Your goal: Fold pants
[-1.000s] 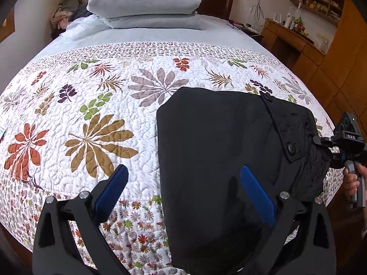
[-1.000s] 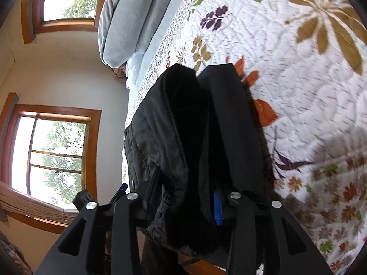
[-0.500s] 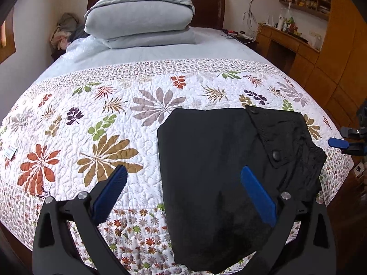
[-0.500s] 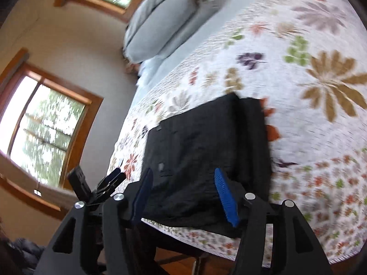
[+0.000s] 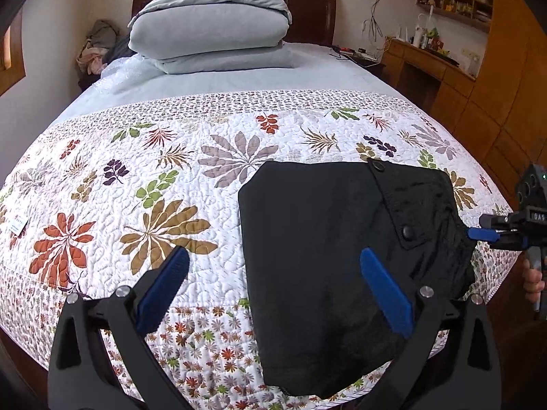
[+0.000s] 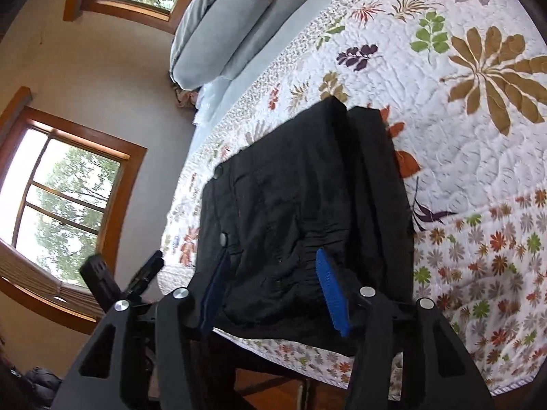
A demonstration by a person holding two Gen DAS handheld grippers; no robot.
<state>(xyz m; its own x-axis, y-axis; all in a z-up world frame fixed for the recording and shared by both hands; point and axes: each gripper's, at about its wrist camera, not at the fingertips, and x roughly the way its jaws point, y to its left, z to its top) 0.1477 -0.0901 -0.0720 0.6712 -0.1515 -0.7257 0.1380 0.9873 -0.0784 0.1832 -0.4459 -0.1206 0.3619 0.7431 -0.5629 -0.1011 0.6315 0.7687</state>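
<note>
Pants [image 5: 335,259] lie folded on the quilt [image 5: 171,184], well short of the pillows [image 5: 212,30]. Left gripper [image 5: 273,287] gapes empty; right gripper [image 6: 273,290] closing, clasping nothing.

I see one folded black pants [image 5: 328,259], one floral quilt [image 5: 136,205], two stacked grey pillows [image 5: 212,34], my two blue-padded grippers [image 5: 273,287] [image 6: 273,290].

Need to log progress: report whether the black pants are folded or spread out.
Folded. The black pants lie as a compact, layered rectangle on the floral quilt near the bed's edge, with no legs stretched out.
</note>
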